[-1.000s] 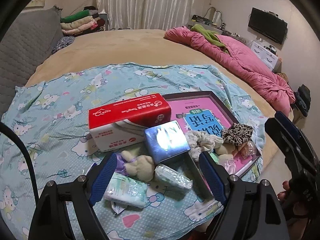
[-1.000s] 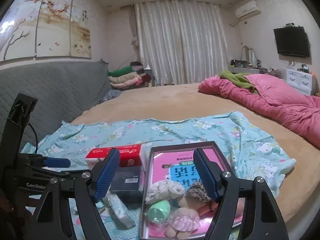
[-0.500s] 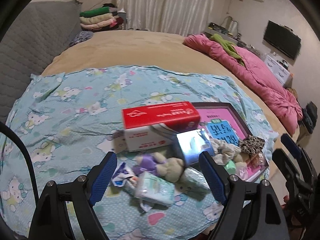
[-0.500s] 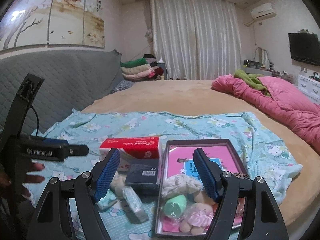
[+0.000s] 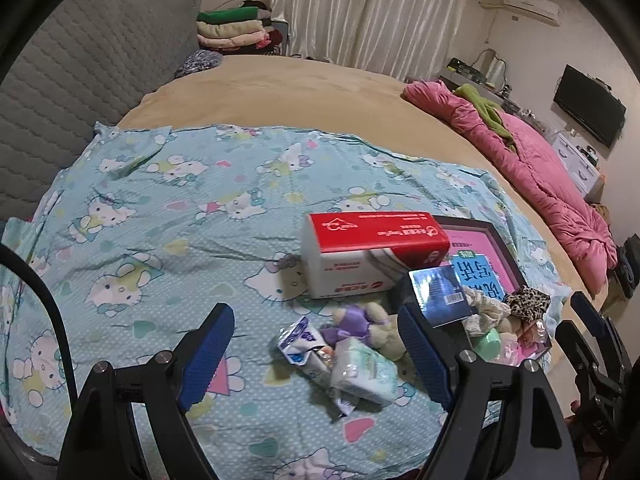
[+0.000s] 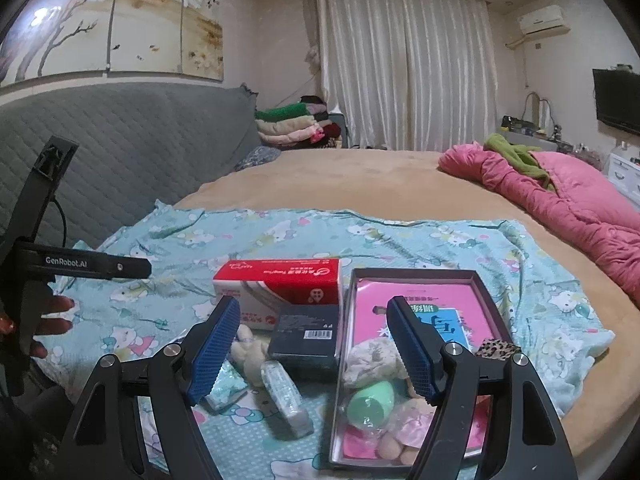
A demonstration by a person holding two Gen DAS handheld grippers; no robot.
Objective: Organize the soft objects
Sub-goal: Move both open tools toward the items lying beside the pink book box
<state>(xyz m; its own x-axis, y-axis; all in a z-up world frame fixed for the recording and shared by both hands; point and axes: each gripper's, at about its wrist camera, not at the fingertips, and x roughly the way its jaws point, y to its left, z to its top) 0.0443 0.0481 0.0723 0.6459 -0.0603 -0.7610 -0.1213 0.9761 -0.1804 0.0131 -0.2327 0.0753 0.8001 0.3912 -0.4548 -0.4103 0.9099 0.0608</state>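
Note:
On a blue cartoon-print sheet [image 5: 168, 240] lie a small plush toy [image 5: 360, 322], tissue packs [image 5: 362, 374] and a wrapper [image 5: 298, 338]. A dark tray [image 6: 486, 294] with a pink book inside holds a white scrunchie [image 6: 370, 358], a green sponge [image 6: 370, 402], a leopard scrunchie [image 6: 498, 348] and a pink item [image 6: 412, 420]. My left gripper [image 5: 316, 356] is open and empty, above the tissue packs. My right gripper [image 6: 316, 350] is open and empty, above the tray's left edge.
A red and white tissue box [image 5: 372, 252] and a dark blue box [image 6: 306, 330] stand between the loose items and the tray. A pink duvet [image 6: 560, 196] lies at the right. A grey headboard [image 6: 120, 152] is at the left. Folded clothes [image 6: 296, 124] are stacked behind.
The left gripper has swung left and back, so the objects now sit right of centre in its view. The right gripper has pulled back slightly. Both stay open.

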